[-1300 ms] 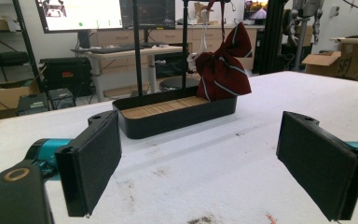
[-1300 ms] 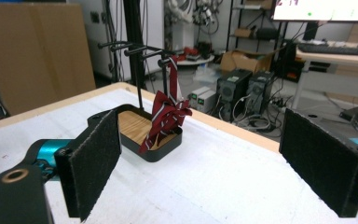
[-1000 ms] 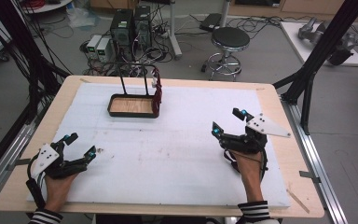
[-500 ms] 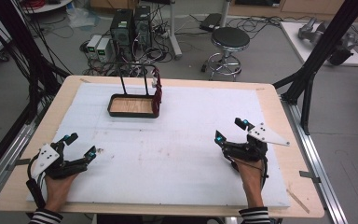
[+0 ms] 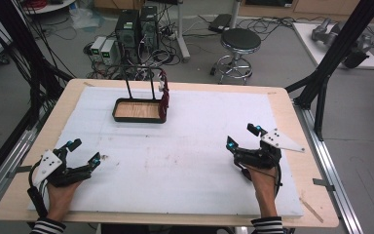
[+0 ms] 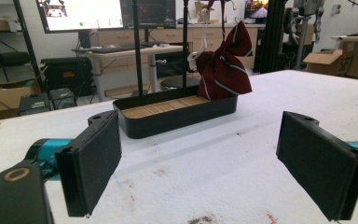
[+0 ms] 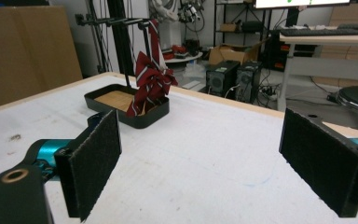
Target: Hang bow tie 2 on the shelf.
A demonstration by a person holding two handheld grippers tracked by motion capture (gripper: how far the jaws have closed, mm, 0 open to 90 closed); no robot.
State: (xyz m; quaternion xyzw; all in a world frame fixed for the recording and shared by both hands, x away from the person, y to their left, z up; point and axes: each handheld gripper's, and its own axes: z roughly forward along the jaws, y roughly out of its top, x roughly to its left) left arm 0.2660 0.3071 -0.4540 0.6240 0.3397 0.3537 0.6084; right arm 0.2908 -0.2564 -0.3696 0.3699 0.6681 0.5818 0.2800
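A black oval tray (image 5: 118,116) with a wooden floor stands at the back of the white mat, two black posts rising from it. A dark red striped bow tie (image 5: 164,97) hangs at the tray's right end; it also shows as the bow tie (image 6: 223,70) and the bow tie (image 7: 150,84). My left gripper (image 5: 84,152) rests open at the front left of the mat, nothing between its jaws. My right gripper (image 5: 243,137) stands open at the front right, also empty. The tray (image 6: 177,119) lies ahead of my left gripper (image 6: 200,172), and the tray (image 7: 144,122) lies far left of my right gripper (image 7: 205,168).
The white mat (image 5: 185,156) covers a wooden table (image 5: 302,131). Beyond the far edge are computer towers (image 5: 136,29), cables and a round stool (image 5: 241,41). Black frame struts (image 5: 331,63) rise at the table's right and left sides.
My right gripper has drawn back toward the front edge and slightly right. The left gripper has not moved.
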